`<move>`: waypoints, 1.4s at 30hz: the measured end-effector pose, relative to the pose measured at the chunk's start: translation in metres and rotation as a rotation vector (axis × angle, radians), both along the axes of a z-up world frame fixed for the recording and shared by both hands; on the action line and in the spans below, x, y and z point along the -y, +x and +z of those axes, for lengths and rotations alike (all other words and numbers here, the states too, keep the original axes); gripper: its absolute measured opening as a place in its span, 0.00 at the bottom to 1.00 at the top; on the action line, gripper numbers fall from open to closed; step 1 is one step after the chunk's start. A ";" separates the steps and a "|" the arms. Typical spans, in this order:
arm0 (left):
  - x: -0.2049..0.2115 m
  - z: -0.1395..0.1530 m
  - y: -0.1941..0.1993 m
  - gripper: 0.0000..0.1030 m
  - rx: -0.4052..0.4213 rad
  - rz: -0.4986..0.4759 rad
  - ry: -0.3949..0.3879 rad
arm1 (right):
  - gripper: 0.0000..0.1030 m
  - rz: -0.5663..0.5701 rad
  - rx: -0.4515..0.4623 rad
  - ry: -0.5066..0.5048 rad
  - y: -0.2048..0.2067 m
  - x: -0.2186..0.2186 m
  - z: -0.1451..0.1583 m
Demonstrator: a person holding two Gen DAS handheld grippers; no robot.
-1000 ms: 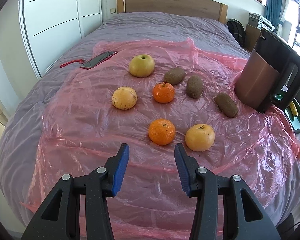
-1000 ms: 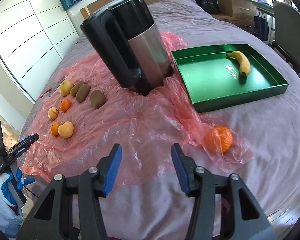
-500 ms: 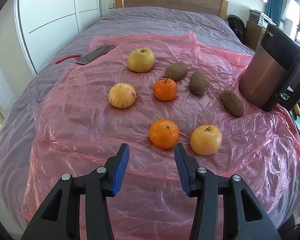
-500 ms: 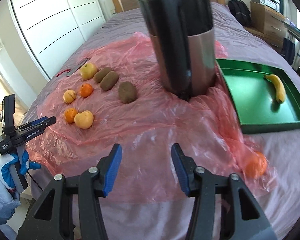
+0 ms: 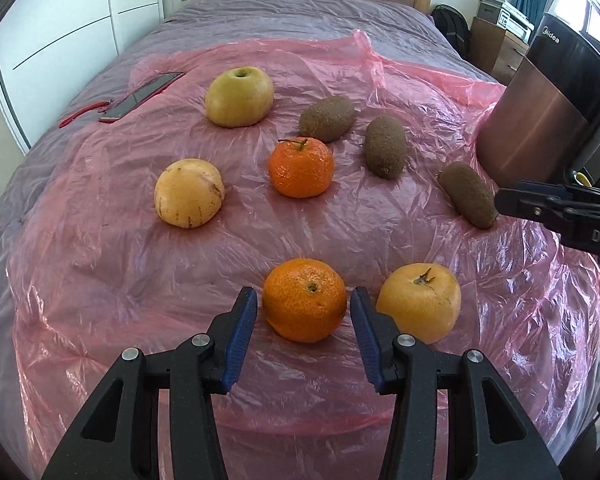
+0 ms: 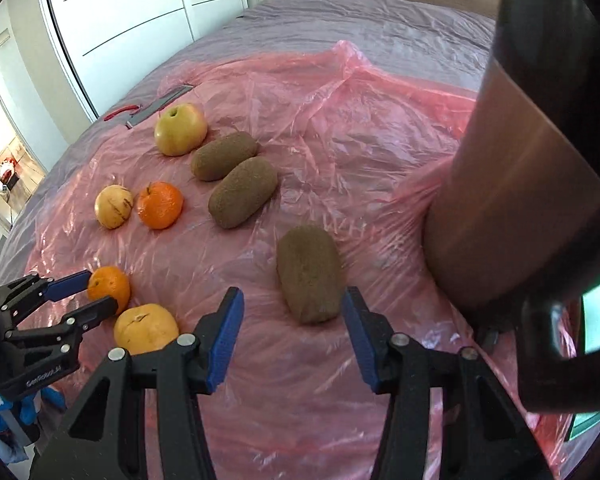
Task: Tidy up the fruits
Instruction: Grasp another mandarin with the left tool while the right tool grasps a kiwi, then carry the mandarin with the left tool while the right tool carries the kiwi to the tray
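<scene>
Left wrist view: your left gripper [image 5: 303,312] has its jaws apart on either side of the near mandarin [image 5: 305,305], the blue pads just beside its flanks, and you can't tell whether they touch it. Taking that mandarin as the landmark, a yellow-orange fruit [image 5: 419,307] sits just to its right, a second mandarin [image 5: 301,167] lies beyond it, a pale striped fruit [image 5: 189,192] is beyond and to the left, and an apple [image 5: 239,97] lies farther back. Three kiwis [image 5: 385,145] lie beyond and to the right, the last one [image 5: 468,193] near the kettle [image 5: 540,120]. All rest on the pink sheet [image 5: 100,280]. Your right gripper [image 5: 560,208] enters at the right edge.

Right wrist view: your right gripper [image 6: 292,316] stands with jaws apart around the near kiwi [image 6: 309,274], the pads clear of it. The kettle [image 6: 520,200] is right of that kiwi. A sliver of green tray [image 6: 596,320] shows behind the kettle's handle; its contents are hidden. Far left of the kiwi, your left gripper [image 6: 96,292] brackets the mandarin [image 6: 110,288].
</scene>
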State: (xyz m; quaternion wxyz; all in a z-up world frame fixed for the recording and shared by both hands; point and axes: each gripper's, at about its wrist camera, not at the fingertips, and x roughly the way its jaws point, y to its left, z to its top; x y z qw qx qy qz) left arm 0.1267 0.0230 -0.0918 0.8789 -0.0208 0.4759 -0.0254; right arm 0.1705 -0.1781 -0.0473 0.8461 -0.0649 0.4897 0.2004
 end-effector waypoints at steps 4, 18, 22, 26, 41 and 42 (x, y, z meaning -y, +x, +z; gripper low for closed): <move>-0.001 -0.008 0.007 0.42 -0.015 -0.007 -0.013 | 0.48 -0.009 -0.028 -0.022 0.021 -0.007 -0.019; -0.001 -0.019 0.013 0.39 -0.030 -0.029 -0.008 | 0.39 -0.012 -0.059 -0.064 0.039 -0.017 -0.044; -0.001 -0.016 0.013 0.38 -0.027 -0.027 -0.012 | 0.36 -0.023 -0.058 -0.050 0.039 -0.016 -0.041; -0.005 -0.004 0.008 0.37 0.001 0.005 -0.018 | 0.36 -0.043 -0.039 -0.027 0.036 -0.013 -0.030; -0.011 0.081 -0.038 0.37 0.144 0.061 -0.028 | 0.36 0.052 0.115 0.130 -0.023 -0.035 0.073; -0.007 0.087 -0.042 0.37 0.151 0.051 -0.035 | 0.36 0.056 0.123 0.141 -0.031 -0.032 0.080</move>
